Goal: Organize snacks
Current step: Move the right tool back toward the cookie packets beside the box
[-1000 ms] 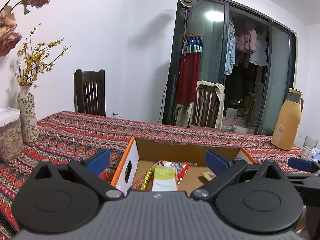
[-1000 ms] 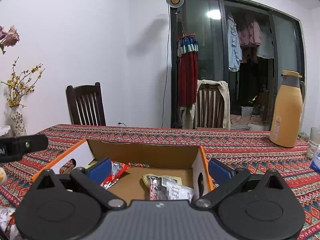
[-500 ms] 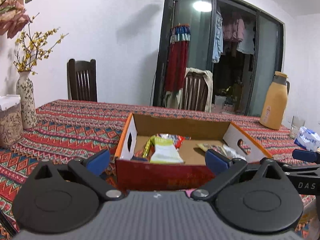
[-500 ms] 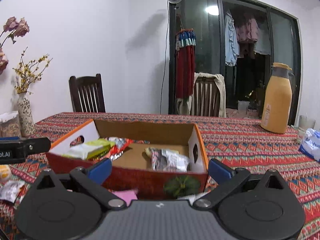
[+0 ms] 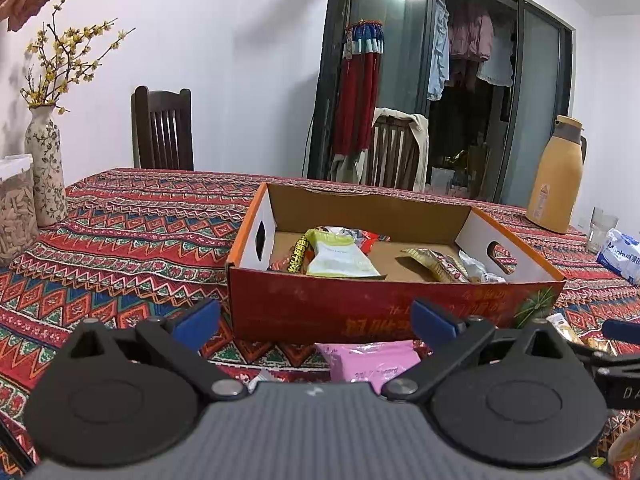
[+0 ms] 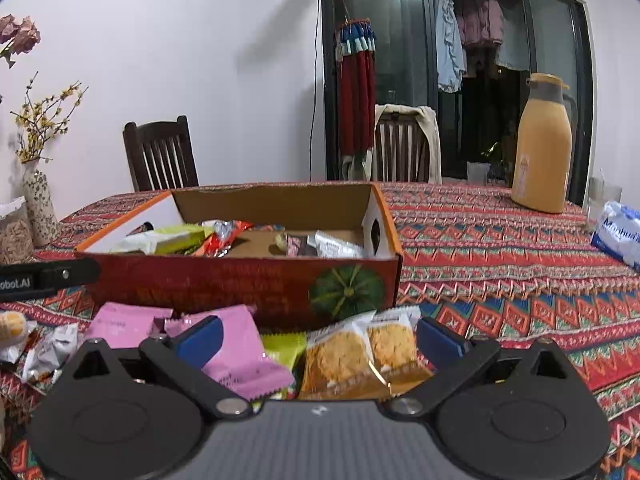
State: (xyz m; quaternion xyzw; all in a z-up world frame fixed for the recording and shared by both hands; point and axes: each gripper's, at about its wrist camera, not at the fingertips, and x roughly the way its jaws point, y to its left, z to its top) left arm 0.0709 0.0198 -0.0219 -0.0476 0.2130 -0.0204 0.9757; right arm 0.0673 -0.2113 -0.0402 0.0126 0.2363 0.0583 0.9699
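Observation:
A red cardboard box (image 5: pixel 384 308) (image 6: pixel 240 284) with orange rims sits on the patterned tablecloth and holds several snack packets, among them a pale green one (image 5: pixel 340 260). Loose snacks lie in front of it: pink packets (image 6: pixel 240 356) (image 5: pixel 372 360), a green one (image 6: pixel 282 348) and two orange cracker packs (image 6: pixel 360 352). My left gripper (image 5: pixel 316 322) is open, empty, just before the box's front wall. Over the loose packets my right gripper (image 6: pixel 320 336) is open too, nothing held. The left gripper's tip (image 6: pixel 44 276) shows at the right wrist view's left edge.
A floral vase (image 5: pixel 44 172) and a clear jar (image 5: pixel 14 212) stand at the left. An orange thermos (image 5: pixel 556 184), a glass (image 5: pixel 602 232) and a tissue pack (image 5: pixel 624 254) stand at the right. Two wooden chairs (image 5: pixel 164 128) are behind the table. More wrapped snacks (image 6: pixel 36 348) lie far left.
Both grippers have drawn back from above the box toward the table's near side; the box's front wall and the loose packets before it have come into view. Both stay open.

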